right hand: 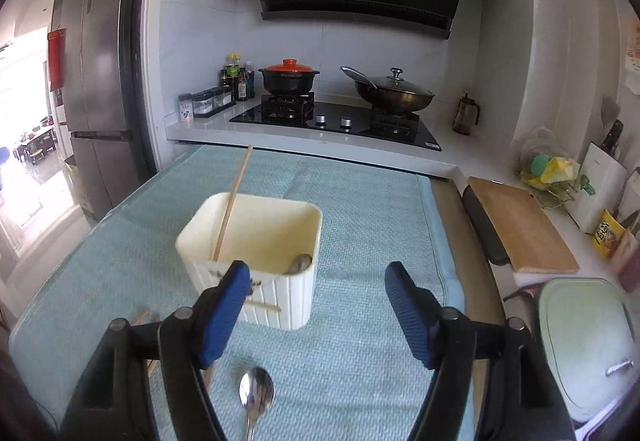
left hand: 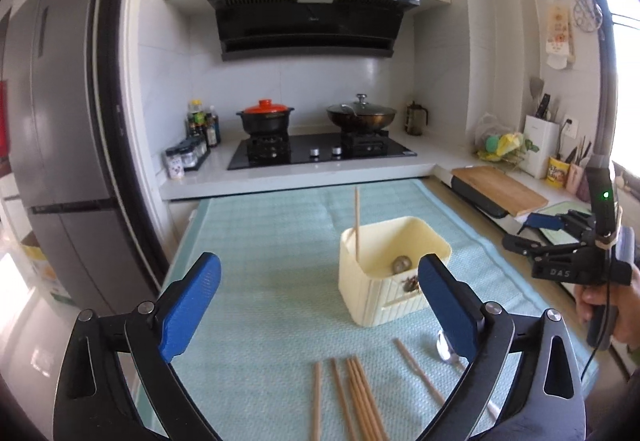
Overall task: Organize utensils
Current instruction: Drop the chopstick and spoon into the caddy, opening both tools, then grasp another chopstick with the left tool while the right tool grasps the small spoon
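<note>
A cream utensil holder (left hand: 390, 273) (right hand: 256, 245) stands on a light green mat (left hand: 260, 241) (right hand: 360, 209). One wooden chopstick (left hand: 357, 221) (right hand: 234, 199) leans inside it, and a spoon bowl (left hand: 401, 264) (right hand: 301, 263) shows at its rim. Several chopsticks (left hand: 356, 397) lie on the mat below my left gripper (left hand: 320, 305), which is open and empty. A metal spoon (right hand: 256, 399) (left hand: 446, 349) lies on the mat under my right gripper (right hand: 316, 315), also open and empty. The right gripper also shows in the left wrist view (left hand: 548, 225).
Behind the mat is a stove (right hand: 336, 121) with a red-lidded pot (right hand: 289, 79) and a wok (right hand: 394, 93). A wooden cutting board (right hand: 520, 225) and a pale green board (right hand: 588, 341) lie to the right. A fridge (left hand: 60, 121) stands left.
</note>
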`<move>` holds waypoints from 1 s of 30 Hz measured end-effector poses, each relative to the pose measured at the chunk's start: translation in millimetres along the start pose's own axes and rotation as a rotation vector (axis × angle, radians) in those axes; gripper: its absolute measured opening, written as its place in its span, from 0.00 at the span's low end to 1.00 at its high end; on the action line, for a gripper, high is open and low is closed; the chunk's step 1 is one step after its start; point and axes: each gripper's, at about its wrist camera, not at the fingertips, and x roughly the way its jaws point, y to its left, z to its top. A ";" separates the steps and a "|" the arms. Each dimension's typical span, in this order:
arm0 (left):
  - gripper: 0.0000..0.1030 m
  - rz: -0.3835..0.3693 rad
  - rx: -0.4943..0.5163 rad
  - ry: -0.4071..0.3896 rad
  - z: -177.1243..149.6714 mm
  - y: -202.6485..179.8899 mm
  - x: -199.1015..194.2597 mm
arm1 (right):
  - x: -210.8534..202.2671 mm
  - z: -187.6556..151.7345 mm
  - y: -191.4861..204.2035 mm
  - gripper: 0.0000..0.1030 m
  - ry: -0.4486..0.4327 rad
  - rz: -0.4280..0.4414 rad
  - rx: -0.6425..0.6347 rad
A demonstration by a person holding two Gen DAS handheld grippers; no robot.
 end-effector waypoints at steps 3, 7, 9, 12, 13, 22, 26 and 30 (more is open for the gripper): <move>0.96 0.001 -0.022 0.028 -28.0 7.4 -21.8 | -31.5 -29.4 10.0 0.76 0.010 -0.014 -0.014; 0.96 -0.002 -0.127 0.065 -74.1 21.7 -35.5 | -64.7 -68.5 29.8 0.76 -0.005 -0.008 -0.016; 0.96 0.003 -0.188 0.111 -97.6 27.0 -37.4 | -77.2 -88.4 38.0 0.76 -0.024 -0.008 0.006; 0.96 0.004 -0.272 0.150 -123.9 32.9 -35.3 | -87.0 -118.2 46.8 0.76 -0.033 -0.015 0.050; 0.96 0.010 -0.288 0.156 -130.3 33.8 -33.6 | -88.9 -127.3 49.4 0.76 -0.034 -0.021 0.064; 0.99 -0.001 -0.216 0.159 -151.0 19.4 -37.7 | -94.6 -164.5 49.6 0.76 -0.062 -0.080 0.032; 0.99 -0.044 -0.237 0.150 -153.6 16.1 -40.1 | -89.6 -170.1 46.5 0.76 -0.037 -0.080 0.040; 0.99 -0.005 -0.237 0.162 -156.1 18.2 -35.3 | -87.9 -178.0 42.8 0.76 -0.027 -0.085 0.050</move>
